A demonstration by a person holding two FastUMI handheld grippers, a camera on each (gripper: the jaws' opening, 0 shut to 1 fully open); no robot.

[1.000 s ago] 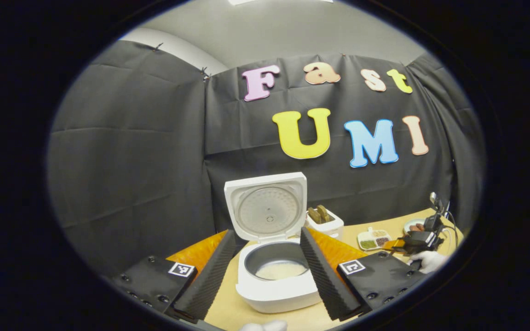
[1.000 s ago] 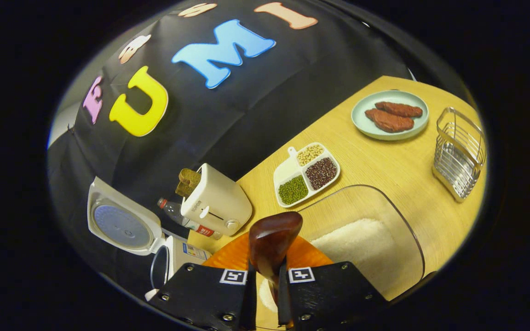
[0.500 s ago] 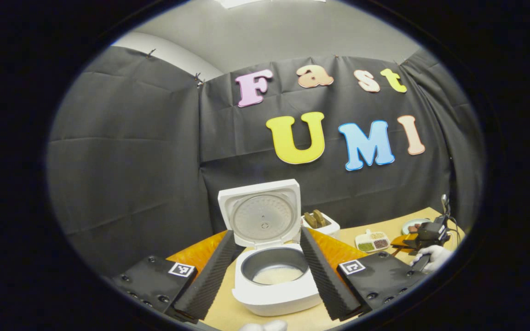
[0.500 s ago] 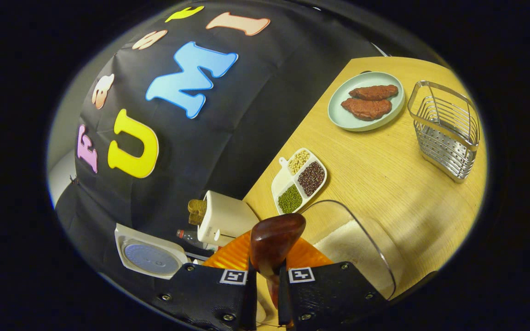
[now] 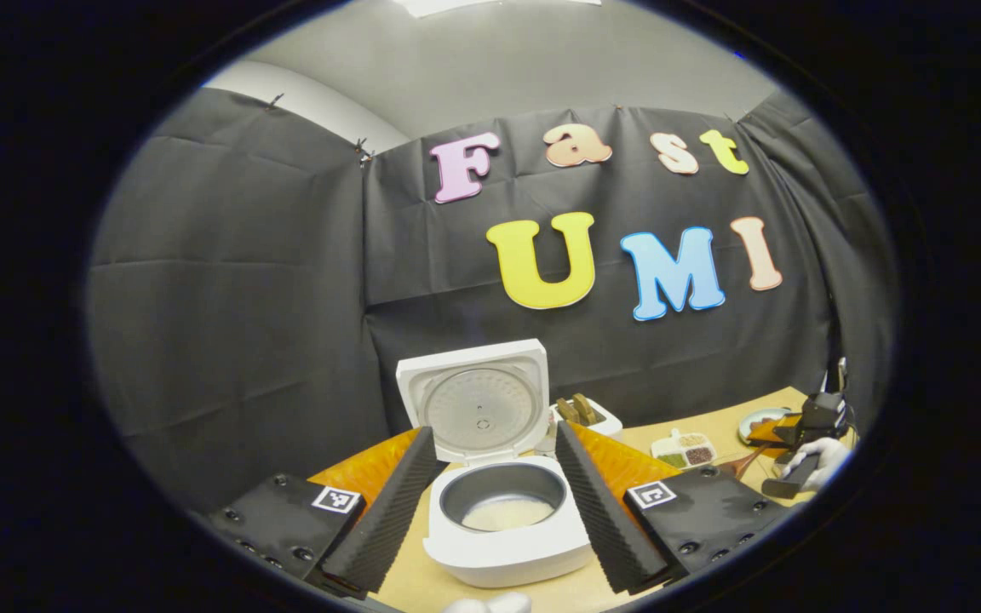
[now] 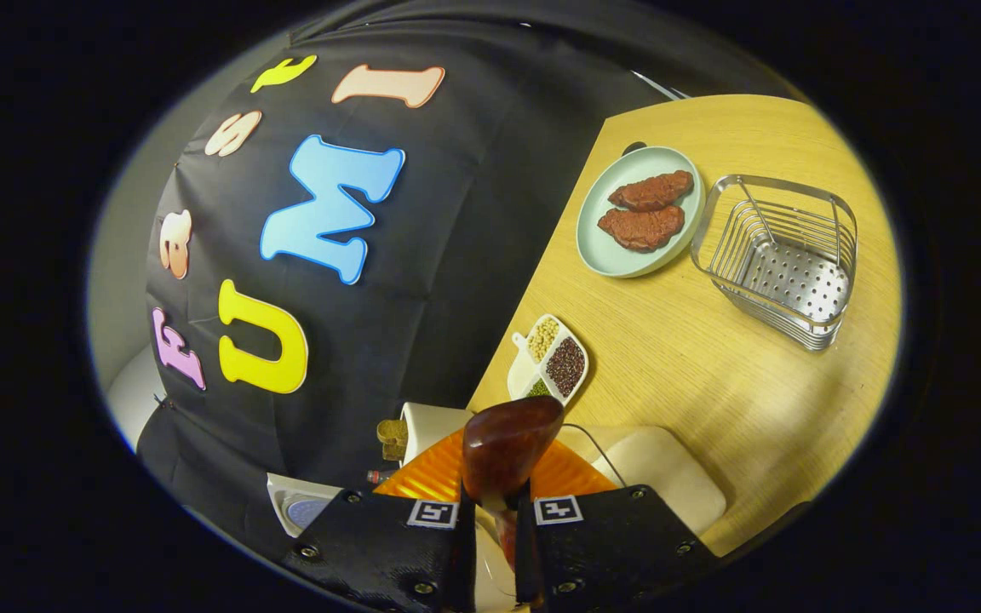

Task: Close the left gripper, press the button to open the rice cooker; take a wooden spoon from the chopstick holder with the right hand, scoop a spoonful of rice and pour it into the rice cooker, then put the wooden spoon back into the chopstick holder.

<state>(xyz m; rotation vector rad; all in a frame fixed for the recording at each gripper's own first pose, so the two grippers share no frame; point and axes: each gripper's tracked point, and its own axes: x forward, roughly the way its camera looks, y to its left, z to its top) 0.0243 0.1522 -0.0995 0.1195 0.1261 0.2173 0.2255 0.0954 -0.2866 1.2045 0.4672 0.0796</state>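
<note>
Wooden spoon (image 6: 509, 451) clamped between right gripper (image 6: 495, 545) fingers, bowl up. Chopstick holder (image 6: 780, 260) at 2 o'clock on table (image 6: 712, 375). Left gripper (image 5: 490, 511) spread wide, holding nothing, rice cooker (image 5: 503, 519) lid-up between its fingers.

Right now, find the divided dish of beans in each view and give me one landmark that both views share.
Left gripper view: the divided dish of beans sits low right on the wooden table, just right of the toaster.
Right gripper view: it lies near the middle, at the table's edge by the black cloth, above the wooden spoon.
Shared landmark: the plate with two meat pieces, beyond the dish.
</note>
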